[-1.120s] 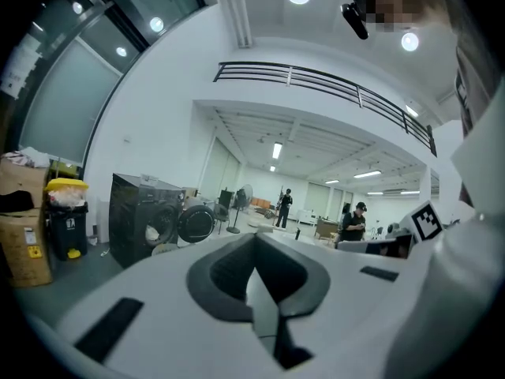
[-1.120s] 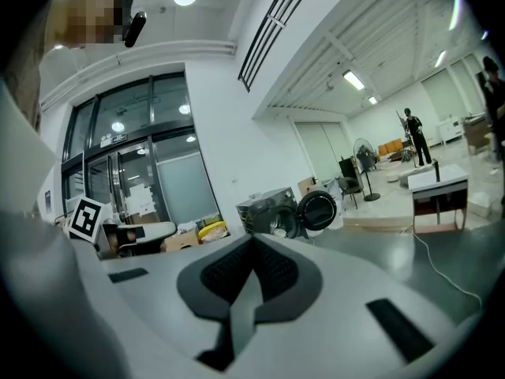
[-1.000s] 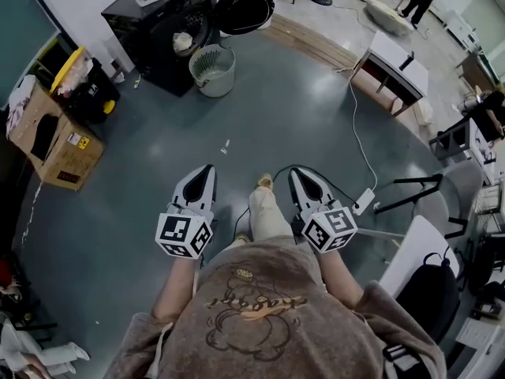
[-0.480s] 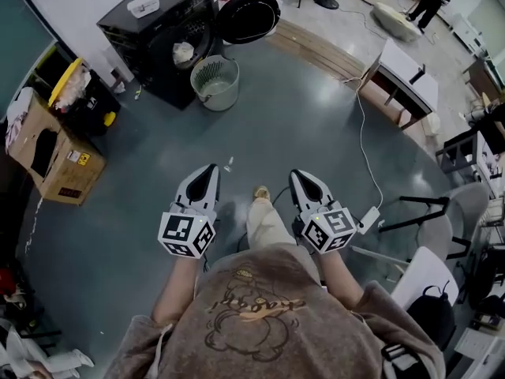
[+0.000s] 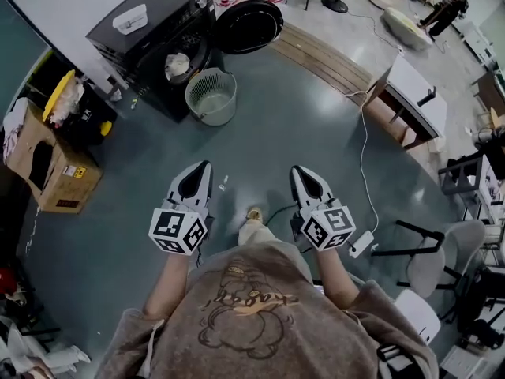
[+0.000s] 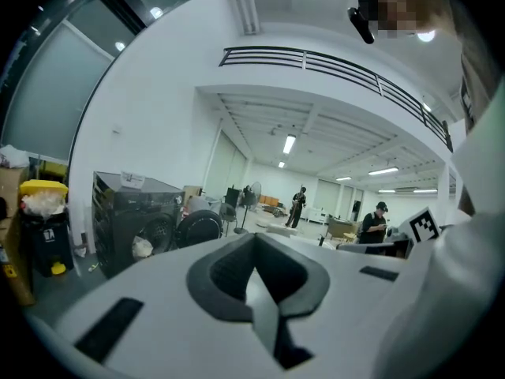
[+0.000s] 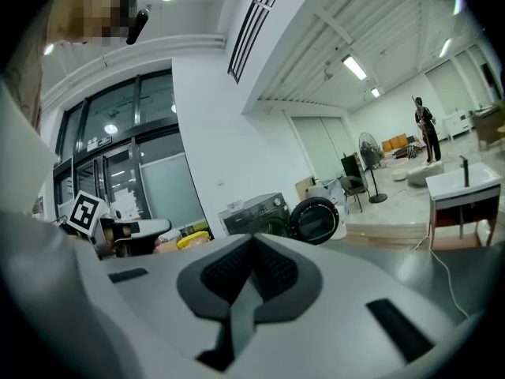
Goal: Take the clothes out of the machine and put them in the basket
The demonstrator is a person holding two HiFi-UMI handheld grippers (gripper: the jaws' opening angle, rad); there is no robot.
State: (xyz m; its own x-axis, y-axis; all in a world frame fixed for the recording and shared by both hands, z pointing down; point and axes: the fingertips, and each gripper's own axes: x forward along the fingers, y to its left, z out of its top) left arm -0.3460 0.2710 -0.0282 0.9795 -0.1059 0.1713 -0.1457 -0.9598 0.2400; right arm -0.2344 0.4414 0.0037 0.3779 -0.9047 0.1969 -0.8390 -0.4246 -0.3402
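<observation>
The person stands on the grey-green floor [image 5: 300,133], well apart from the black washing machine [image 5: 154,34] at the far side of the room, holding both grippers out in front at about waist height, pointing almost level toward it. The left gripper [image 5: 203,166] has its jaws pressed together along their whole length, with nothing between them; the right gripper [image 5: 299,172] is likewise fully closed and empty. The machine's round door [image 5: 248,26] hangs wide open to its right, and a pale bundle of clothes [image 5: 177,63] sits in the mouth of the drum, though it is too small to say what garments they are. The basket [image 5: 211,97], a light slatted round tub, stands on the floor just in front of the machine and below the open door; something pale may lie at its bottom, but this is hard to judge. To the machine's left are a black bin with a yellow lid [image 5: 67,93] and an open cardboard box [image 5: 47,160]. A white cable [image 5: 363,140] runs across the floor at the right, past a low white worktop [image 5: 414,93]. A person in dark clothes [image 5: 450,6] stands far off.
</observation>
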